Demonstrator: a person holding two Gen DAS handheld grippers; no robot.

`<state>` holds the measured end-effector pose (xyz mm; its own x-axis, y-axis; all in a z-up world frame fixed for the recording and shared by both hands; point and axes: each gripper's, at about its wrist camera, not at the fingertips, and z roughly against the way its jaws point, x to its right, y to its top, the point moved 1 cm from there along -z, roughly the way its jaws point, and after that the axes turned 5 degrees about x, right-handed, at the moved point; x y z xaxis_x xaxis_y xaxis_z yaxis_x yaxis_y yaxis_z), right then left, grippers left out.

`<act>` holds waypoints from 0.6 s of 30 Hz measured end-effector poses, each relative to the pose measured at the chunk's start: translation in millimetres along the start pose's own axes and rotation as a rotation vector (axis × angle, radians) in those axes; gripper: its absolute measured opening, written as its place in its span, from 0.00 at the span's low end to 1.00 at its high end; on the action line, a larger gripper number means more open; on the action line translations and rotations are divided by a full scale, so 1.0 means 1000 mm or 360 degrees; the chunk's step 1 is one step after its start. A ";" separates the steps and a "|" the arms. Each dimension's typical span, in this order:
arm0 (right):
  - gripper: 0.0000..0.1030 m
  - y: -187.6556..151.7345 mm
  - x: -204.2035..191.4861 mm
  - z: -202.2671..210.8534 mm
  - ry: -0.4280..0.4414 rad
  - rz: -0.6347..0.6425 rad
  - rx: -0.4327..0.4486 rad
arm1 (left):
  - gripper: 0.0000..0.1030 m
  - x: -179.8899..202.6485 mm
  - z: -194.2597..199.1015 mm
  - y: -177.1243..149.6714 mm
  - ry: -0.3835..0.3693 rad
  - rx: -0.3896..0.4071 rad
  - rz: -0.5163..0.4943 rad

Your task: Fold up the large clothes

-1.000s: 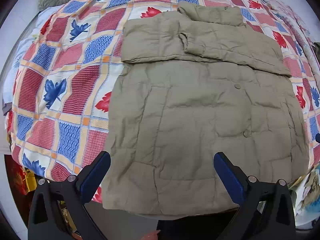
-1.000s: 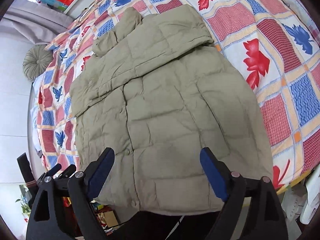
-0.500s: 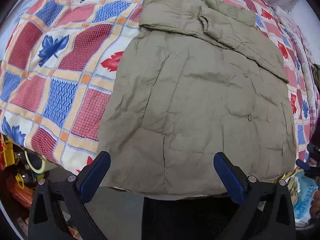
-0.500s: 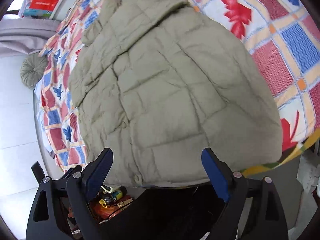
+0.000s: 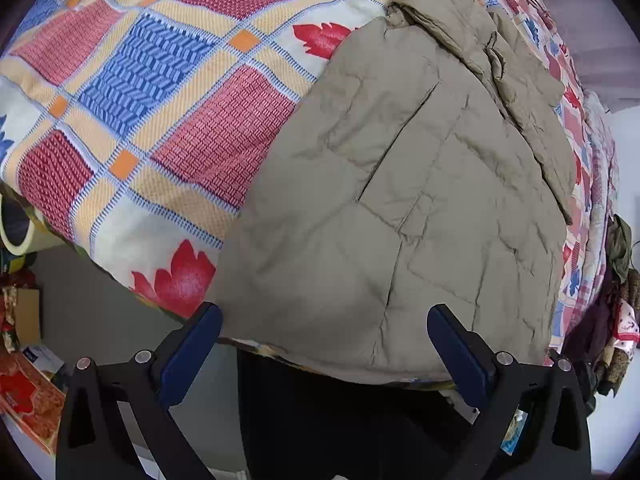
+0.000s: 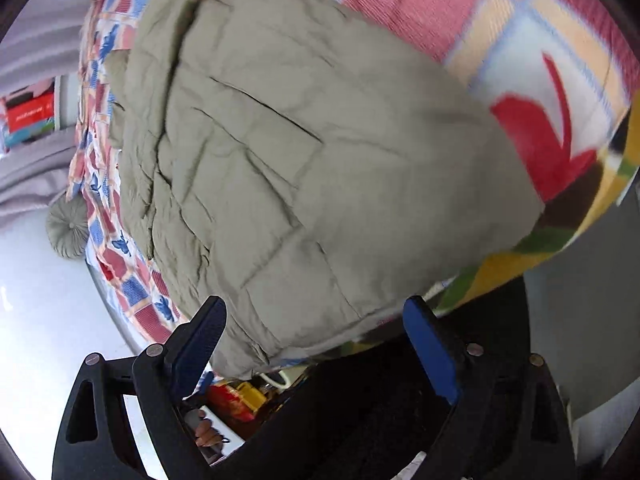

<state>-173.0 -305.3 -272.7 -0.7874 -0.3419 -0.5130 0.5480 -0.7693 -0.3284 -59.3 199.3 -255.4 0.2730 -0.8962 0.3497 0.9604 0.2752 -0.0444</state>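
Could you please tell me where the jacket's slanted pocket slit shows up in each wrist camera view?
Left wrist: pocket slit, centre, slightly right.
Right wrist: pocket slit, upper centre-left.
Shared landmark: the jacket's hem at the bed edge, between the open fingers.

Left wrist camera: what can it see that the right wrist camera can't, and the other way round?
Only the left wrist view shows the tape roll under the bed edge. Only the right wrist view shows the round green cushion. Both show the khaki padded jacket on the patchwork quilt, and an open gripper close above its hem.
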 end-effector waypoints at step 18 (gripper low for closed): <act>0.90 0.006 -0.034 -0.037 0.0354 -0.0002 -0.0081 | 1.00 0.006 -0.036 -0.040 -0.0419 -0.0312 0.0034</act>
<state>-132.5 -278.0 -286.4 -0.7096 -0.2093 -0.6728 0.5650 -0.7395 -0.3658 -94.2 170.2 -285.6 0.2940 -0.7631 0.5755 0.9540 0.1980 -0.2249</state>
